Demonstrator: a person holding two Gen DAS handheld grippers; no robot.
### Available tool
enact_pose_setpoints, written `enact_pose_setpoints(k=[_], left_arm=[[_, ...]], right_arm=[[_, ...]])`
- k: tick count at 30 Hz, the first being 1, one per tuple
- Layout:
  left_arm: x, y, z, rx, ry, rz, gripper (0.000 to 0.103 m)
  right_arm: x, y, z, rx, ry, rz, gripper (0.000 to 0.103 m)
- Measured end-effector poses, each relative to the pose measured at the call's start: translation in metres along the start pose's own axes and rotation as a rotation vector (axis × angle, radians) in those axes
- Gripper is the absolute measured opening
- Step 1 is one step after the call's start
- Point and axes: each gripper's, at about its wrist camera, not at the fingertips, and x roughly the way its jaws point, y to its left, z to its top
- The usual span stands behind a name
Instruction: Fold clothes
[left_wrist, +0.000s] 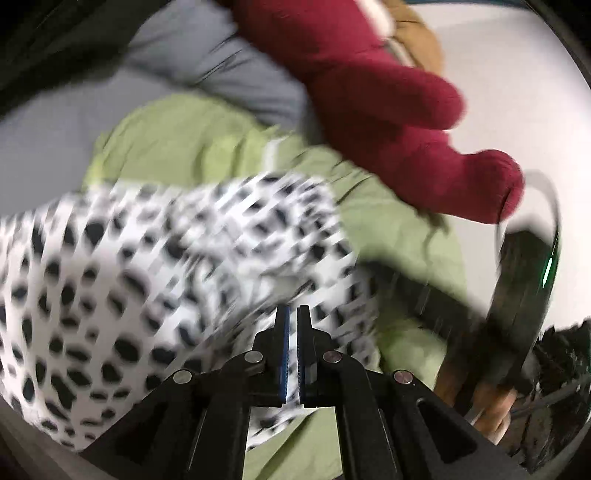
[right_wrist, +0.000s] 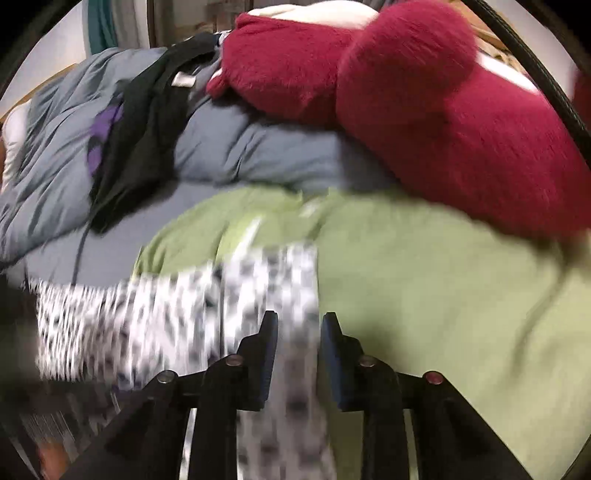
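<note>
From your left wrist view, reading left to right: a grey duvet (left_wrist: 66, 122) fills the upper left, with a dark garment (left_wrist: 44, 40) blurred at the corner above it. Below lies a green sheet (left_wrist: 192, 140), and on top of it sits the spotted white garment (left_wrist: 129, 266), which spreads across the left and centre of the frame. Your left gripper (left_wrist: 293, 314) is clenched, its blue pads nearly meeting, with spotted cloth showing in the narrow slit between them; the blur prevents you confirming whether the pads actually pinch it. To the upper right, a red plush toy (left_wrist: 388, 103) rests on the sheet and overhangs its far edge, near the cloth's corner. At the far right, your other gripper unit (left_wrist: 517, 295) crosses the frame, blurred. From your right wrist view, left to right: the grey duvet (right_wrist: 55, 177) is heaped at left with a black garment (right_wrist: 147, 122) draped over it; the spotted garment (right_wrist: 166, 314) lies at lower left on the green sheet (right_wrist: 443, 314). Your right gripper (right_wrist: 299, 325) stands partly parted, a strip of the spotted cloth running between the fingers without either pad pressing it. The red plush toy (right_wrist: 443, 122) crowds the upper right, lying on the sheet.
</note>
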Motion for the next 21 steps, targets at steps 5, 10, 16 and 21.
enact_pose_setpoints(k=[5, 10, 16, 21], left_arm=[[0.025, -0.002, 0.029, 0.063, 0.007, 0.124, 0.002], [0.030, 0.036, 0.044, -0.008, -0.038, 0.359, 0.003], [-0.037, 0.071, 0.050, -0.047, -0.139, 0.532, 0.003], [-0.039, 0.045, 0.037, 0.028, -0.090, 0.277, 0.002]], right_arm=[[-0.014, -0.005, -0.058, 0.061, 0.014, 0.006, 0.038], [0.002, -0.020, -0.089, 0.121, 0.079, -0.018, 0.041], [-0.010, -0.043, -0.114, 0.236, 0.053, 0.057, 0.044], [-0.023, -0.062, -0.128, 0.373, -0.001, 0.141, 0.066]])
